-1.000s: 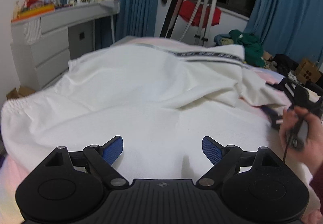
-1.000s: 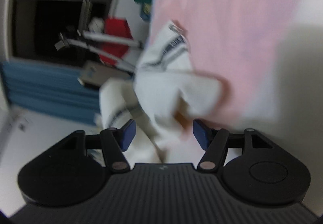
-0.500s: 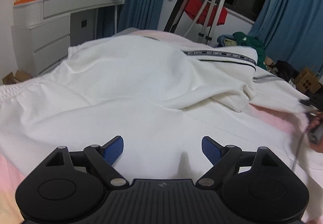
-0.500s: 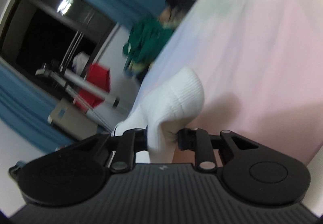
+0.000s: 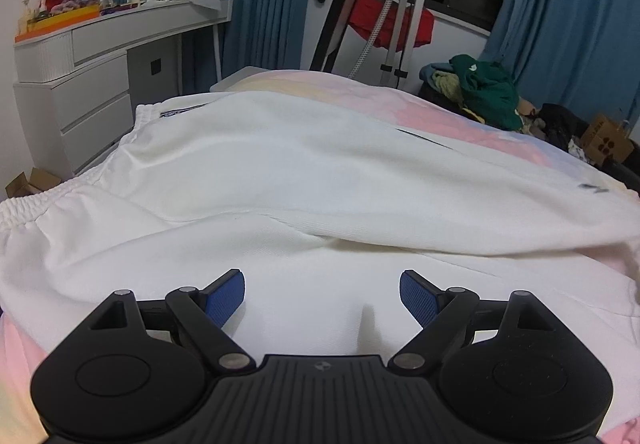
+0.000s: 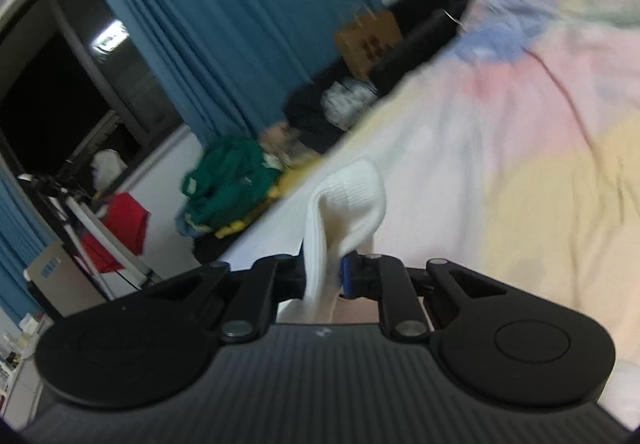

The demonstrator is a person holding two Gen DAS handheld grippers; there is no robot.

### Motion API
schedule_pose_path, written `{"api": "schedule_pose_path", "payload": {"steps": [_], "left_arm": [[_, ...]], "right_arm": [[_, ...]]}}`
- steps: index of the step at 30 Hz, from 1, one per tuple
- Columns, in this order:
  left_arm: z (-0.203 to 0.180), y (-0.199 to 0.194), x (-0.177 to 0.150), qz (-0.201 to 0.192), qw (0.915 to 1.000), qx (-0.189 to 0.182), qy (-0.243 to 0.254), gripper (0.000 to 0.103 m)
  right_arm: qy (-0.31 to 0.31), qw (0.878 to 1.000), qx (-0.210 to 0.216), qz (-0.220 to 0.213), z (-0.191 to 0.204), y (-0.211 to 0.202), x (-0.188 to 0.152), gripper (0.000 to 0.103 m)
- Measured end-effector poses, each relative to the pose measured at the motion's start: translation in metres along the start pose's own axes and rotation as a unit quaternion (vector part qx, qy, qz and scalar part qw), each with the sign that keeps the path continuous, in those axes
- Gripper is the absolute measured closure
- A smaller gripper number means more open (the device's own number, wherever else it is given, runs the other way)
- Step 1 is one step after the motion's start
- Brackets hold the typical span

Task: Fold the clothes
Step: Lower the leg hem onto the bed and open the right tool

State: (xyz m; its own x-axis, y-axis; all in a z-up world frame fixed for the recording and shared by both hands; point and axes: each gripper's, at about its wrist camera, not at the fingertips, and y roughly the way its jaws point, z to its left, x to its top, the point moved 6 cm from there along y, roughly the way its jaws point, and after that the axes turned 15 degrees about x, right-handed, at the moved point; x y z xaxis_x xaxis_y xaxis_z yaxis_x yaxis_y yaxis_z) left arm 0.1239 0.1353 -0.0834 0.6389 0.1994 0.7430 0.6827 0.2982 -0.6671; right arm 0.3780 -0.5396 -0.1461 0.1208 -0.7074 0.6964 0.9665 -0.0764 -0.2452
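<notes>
White trousers lie stretched across the pastel bed sheet, with the elastic waistband at the left edge. My left gripper hovers open just above the near part of the white cloth, nothing between its blue pads. In the right wrist view, my right gripper is shut on a ribbed white cuff of the trousers, which bulges up from the jaws over the pastel bed sheet. The right gripper itself is out of the left wrist view.
A grey dresser with bottles on top stands left of the bed. A metal rack with a red garment stands behind it. A green clothes pile and a cardboard box lie at the right, before blue curtains.
My right gripper shut on the trouser cuff and pulled it rightward, straightening the bunched leg across the bed. The hand and right gripper left the left wrist view. My left gripper stayed open.
</notes>
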Motion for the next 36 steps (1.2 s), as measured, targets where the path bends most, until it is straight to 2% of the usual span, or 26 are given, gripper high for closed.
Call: {"api": "schedule_pose_path", "payload": {"steps": [6,9,14,16,19,20,26,29,36], "left_arm": [[-0.003,-0.001,-0.007,0.004,0.9999,-0.002,0.011,0.016],[0.001,-0.003,-0.008,0.005,1.0,-0.007,0.005,0.016],[0.005,-0.007,-0.008,0.003,1.0,-0.009,0.001,0.016],[0.005,-0.008,-0.008,0.002,0.9999,-0.013,0.003,0.016],[0.005,-0.01,-0.009,0.001,0.9998,-0.015,0.008,0.016],[0.004,-0.01,-0.009,0.0,0.9998,-0.015,0.011,0.016],[0.002,-0.011,-0.01,-0.004,0.9997,-0.007,0.024,0.016],[0.0,-0.012,-0.01,-0.005,0.9996,-0.007,0.028,0.016],[0.006,-0.018,-0.01,-0.005,0.9996,-0.003,0.027,0.016]], "right_arm": [[0.074,0.997,-0.019,0.022,-0.063,-0.024,-0.053,0.088],[0.086,0.996,-0.015,0.015,-0.059,-0.035,-0.052,0.089],[0.055,0.998,0.004,-0.008,-0.032,-0.058,-0.028,0.089],[0.051,0.998,-0.022,0.014,-0.039,-0.061,-0.032,0.089],[0.078,0.991,-0.073,0.086,-0.064,-0.06,-0.055,0.089],[0.086,0.988,-0.076,0.1,-0.068,-0.061,-0.06,0.09],[0.005,0.992,-0.065,0.108,-0.051,-0.064,-0.06,0.086],[-0.026,0.991,-0.065,0.11,-0.041,-0.072,-0.06,0.079],[-0.084,0.989,-0.057,0.112,0.007,-0.122,-0.059,0.065]]}}
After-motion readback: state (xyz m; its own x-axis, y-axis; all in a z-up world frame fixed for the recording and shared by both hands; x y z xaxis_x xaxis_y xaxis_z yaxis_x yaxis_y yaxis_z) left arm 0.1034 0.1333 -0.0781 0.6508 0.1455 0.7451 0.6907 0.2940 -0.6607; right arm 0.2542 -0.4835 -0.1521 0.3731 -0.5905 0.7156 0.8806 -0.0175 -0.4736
